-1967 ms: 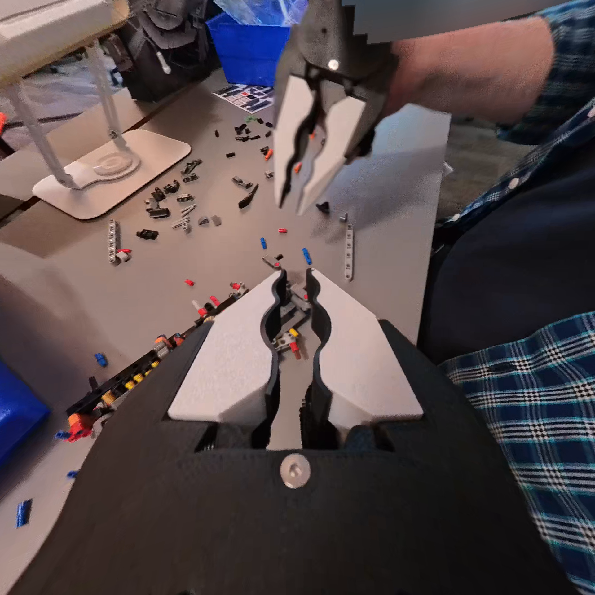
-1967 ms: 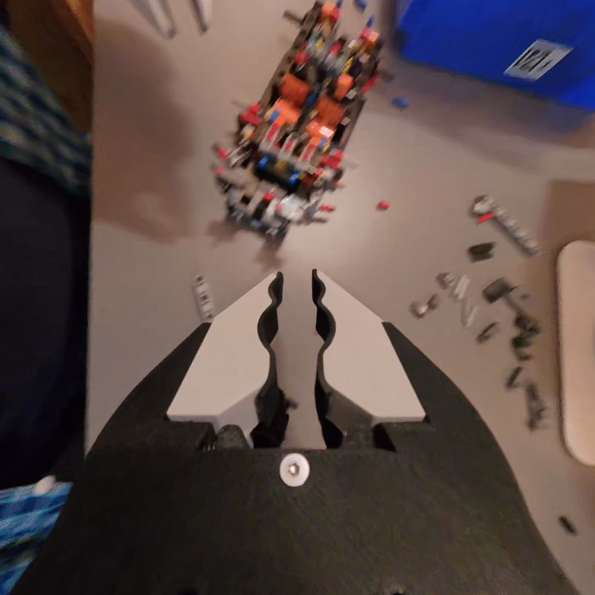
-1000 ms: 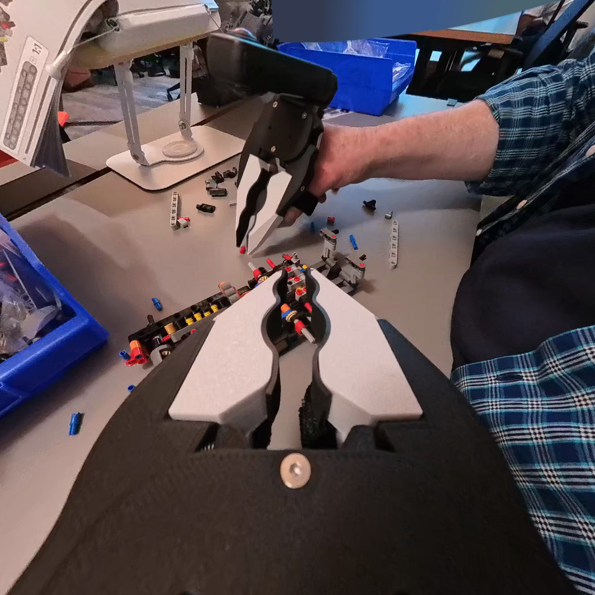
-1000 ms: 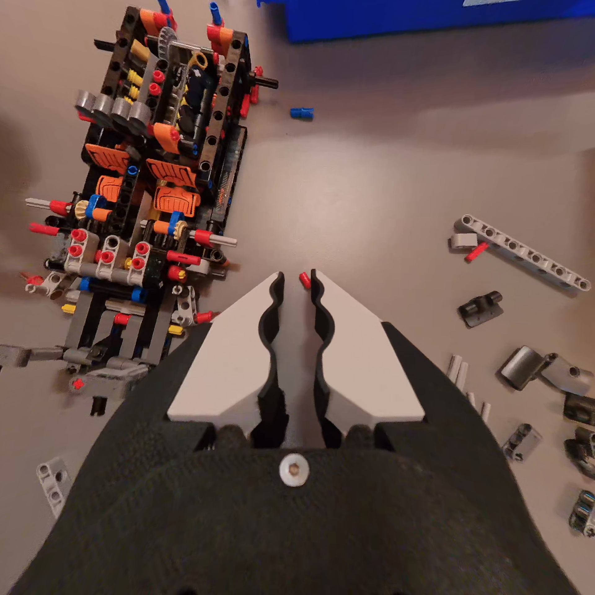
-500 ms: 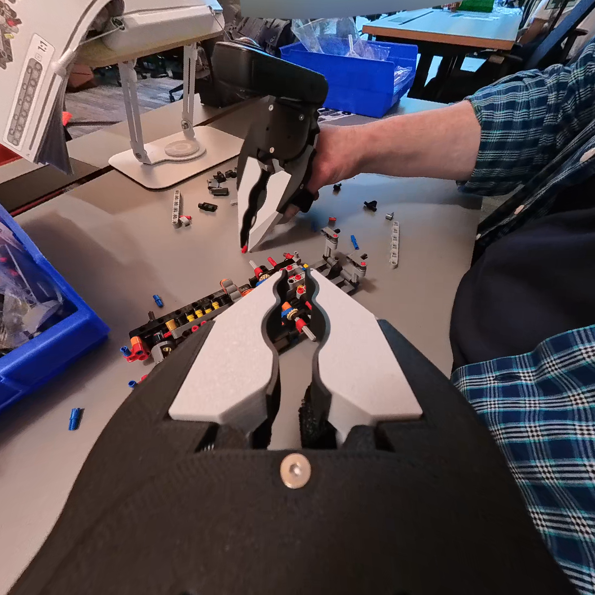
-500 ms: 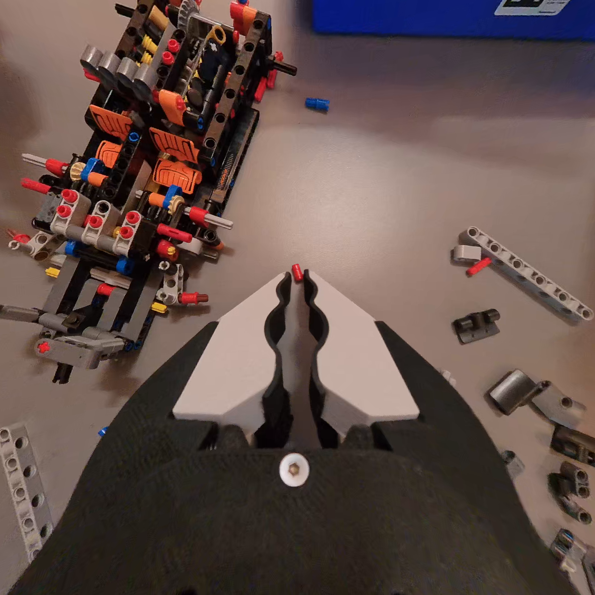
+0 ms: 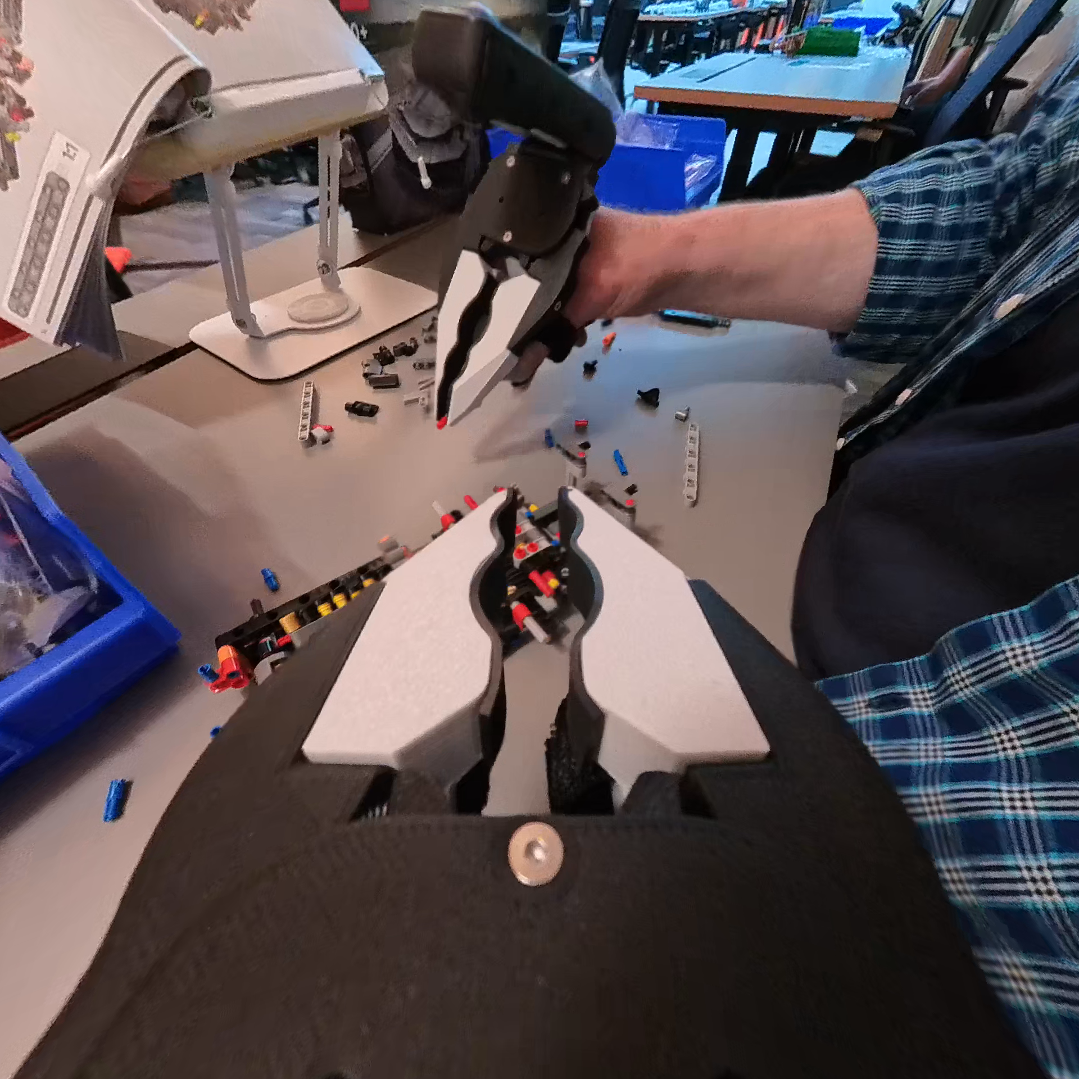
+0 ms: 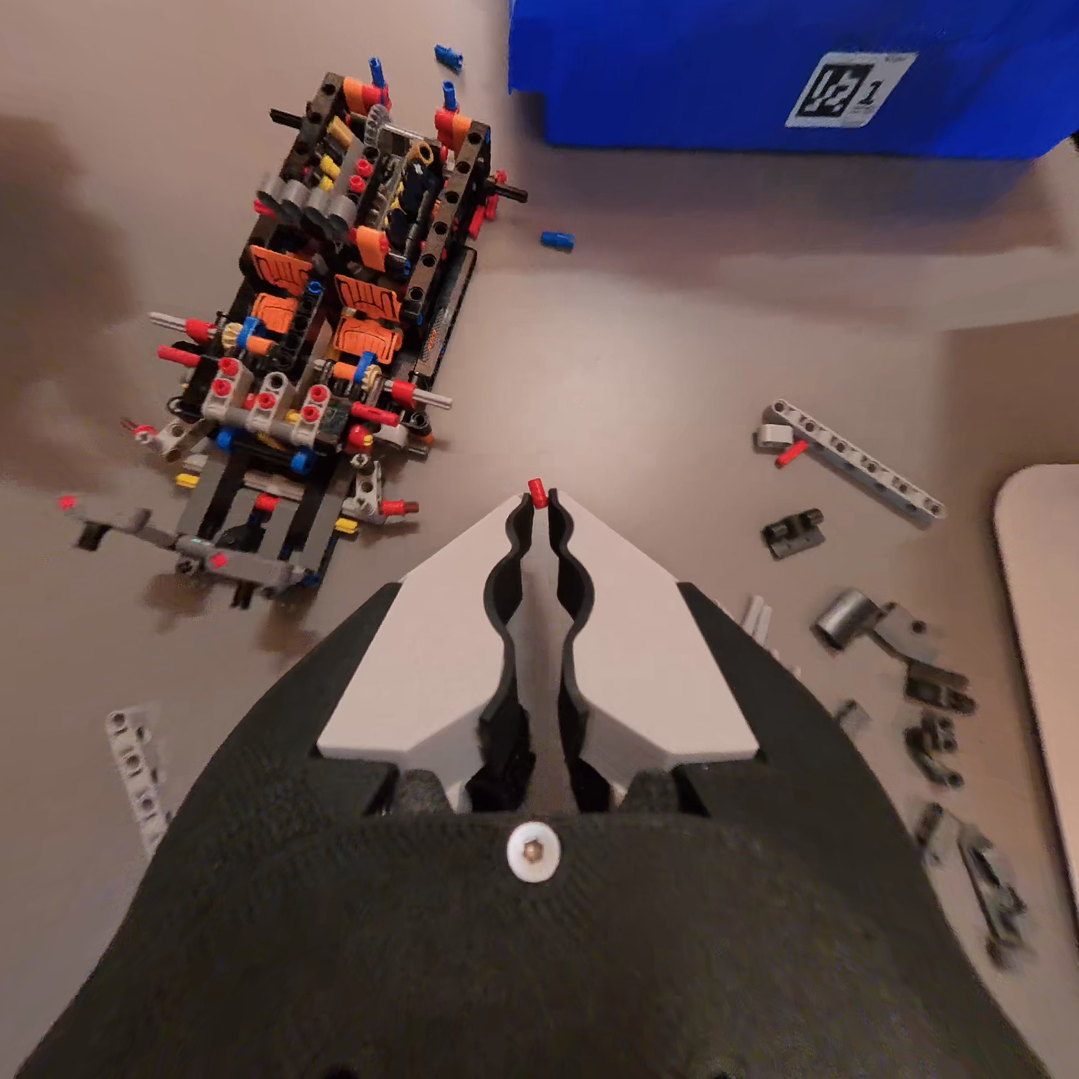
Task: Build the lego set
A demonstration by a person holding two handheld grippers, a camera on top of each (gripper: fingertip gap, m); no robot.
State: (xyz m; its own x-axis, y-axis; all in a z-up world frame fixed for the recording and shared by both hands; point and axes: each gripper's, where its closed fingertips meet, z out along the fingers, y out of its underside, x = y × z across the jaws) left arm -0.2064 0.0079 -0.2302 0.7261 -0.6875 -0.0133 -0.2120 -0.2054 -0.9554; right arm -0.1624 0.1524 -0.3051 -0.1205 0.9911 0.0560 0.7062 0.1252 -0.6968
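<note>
The part-built lego car chassis (image 8: 327, 327), black with orange, red and grey parts, lies on the grey table (image 8: 671, 350). My right gripper (image 8: 536, 495) is shut on a small red pin (image 8: 536, 491) at its fingertips and holds it above the table, right of the chassis. In the left wrist view the right gripper (image 7: 445, 419) hangs tips down with the red pin (image 7: 442, 423) at its tip. My left gripper (image 7: 536, 495) is open, low over the near end of the chassis (image 7: 303, 613); parts of it show between the fingers.
A blue bin (image 8: 759, 76) stands behind the chassis and shows at left in the left wrist view (image 7: 70, 654). A white stand base (image 7: 303, 327) holds a booklet (image 7: 87, 146). Loose parts lie right: grey beam (image 8: 852, 461), black connector (image 8: 794, 534). A person's forearm (image 7: 730, 263) reaches across.
My right gripper closed on the red pin on the table and lifted it; the table now looks farther below. My left gripper stayed open over the chassis.
</note>
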